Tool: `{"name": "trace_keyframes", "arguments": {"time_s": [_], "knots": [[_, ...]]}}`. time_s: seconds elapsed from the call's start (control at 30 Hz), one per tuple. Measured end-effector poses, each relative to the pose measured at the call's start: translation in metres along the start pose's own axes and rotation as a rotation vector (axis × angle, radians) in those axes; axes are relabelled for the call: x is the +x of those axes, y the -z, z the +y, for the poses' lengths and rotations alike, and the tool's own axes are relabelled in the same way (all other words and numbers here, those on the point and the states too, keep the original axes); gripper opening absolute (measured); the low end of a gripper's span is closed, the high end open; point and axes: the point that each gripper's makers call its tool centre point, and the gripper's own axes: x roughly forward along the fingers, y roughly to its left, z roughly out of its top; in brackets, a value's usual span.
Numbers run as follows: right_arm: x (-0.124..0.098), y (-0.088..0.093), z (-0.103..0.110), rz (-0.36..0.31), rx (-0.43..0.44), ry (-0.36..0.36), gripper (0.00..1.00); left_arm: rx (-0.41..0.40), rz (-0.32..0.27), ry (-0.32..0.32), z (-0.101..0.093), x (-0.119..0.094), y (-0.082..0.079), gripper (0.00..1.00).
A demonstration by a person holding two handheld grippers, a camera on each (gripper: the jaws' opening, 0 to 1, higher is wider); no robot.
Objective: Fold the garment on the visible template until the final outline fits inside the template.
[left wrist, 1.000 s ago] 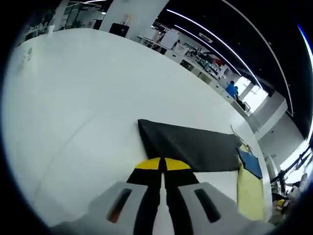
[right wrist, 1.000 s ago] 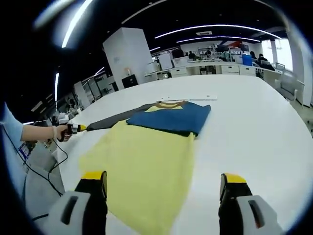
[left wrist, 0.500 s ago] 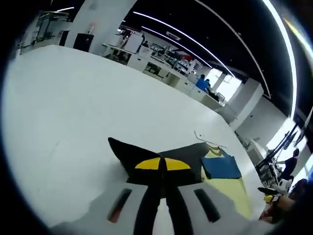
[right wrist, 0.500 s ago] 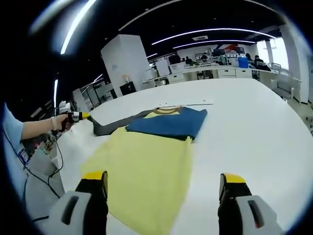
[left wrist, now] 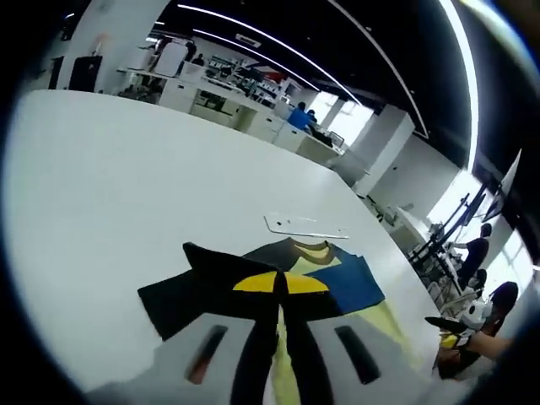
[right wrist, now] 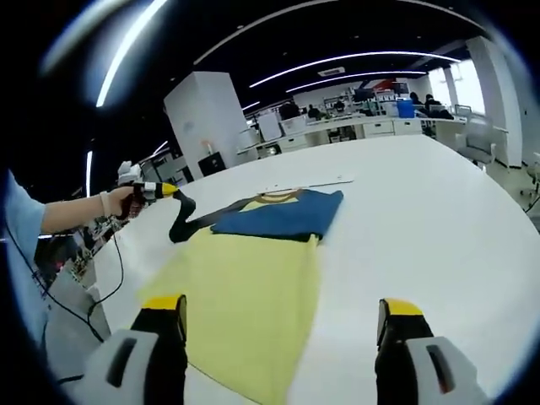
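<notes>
- One wide white table (right wrist: 422, 202) carries everything; in the right gripper view it runs from 7 o'clock up past 3 o'clock, and there is bare top on all sides of the cloth.
- One shirt (right wrist: 253, 287) lies flat on it, its yellow body spreading toward 6 o'clock in the right gripper view, with a blue panel (right wrist: 278, 215) already folded across the upper part near the collar.
- One dark sleeve (left wrist: 202, 283) is the part in hand: it is lifted off the table at about 9 o'clock of the shirt in the right gripper view, hanging in a curl from the pinch.
- One thin white strip (left wrist: 304, 226) lies on the table just beyond the collar, at 12 o'clock of the shirt; I cannot tell whether it belongs to the template.
- The left gripper (left wrist: 280, 287) is pinched tight on the sleeve, its yellow tips meeting over the dark cloth.
- The right gripper (right wrist: 283, 316) stands wide apart and holds nothing, hovering over the yellow hem at 6 o'clock.
- To do this fold well, I judge: carry the sleeve low toward the blue panel, lay it flat without dragging the body, and only then let go; the free gripper could pin the yellow cloth.
</notes>
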Motion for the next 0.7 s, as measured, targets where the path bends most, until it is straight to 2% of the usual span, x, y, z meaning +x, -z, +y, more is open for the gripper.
{"name": "trace_keyframes", "arguments": {"time_s": [0.27,0.43,0.53,0.7], "knots": [[-0.004,0.003,0.002,-0.017,0.024,0.005,0.94,0.016,0.056,0.088,-0.040,0.055,0.011,0.00],[-0.007,0.003,-0.001,-0.033,0.050,0.009,0.91,0.021,0.075,0.132,-0.061,0.085,0.012,0.00],[-0.007,0.004,-0.003,-0.038,0.054,0.016,0.93,0.030,0.088,0.160,-0.077,0.101,0.011,0.00],[-0.008,0.011,-0.015,-0.034,0.073,0.040,0.96,0.057,0.092,0.236,-0.120,0.129,0.008,0.00]]}}
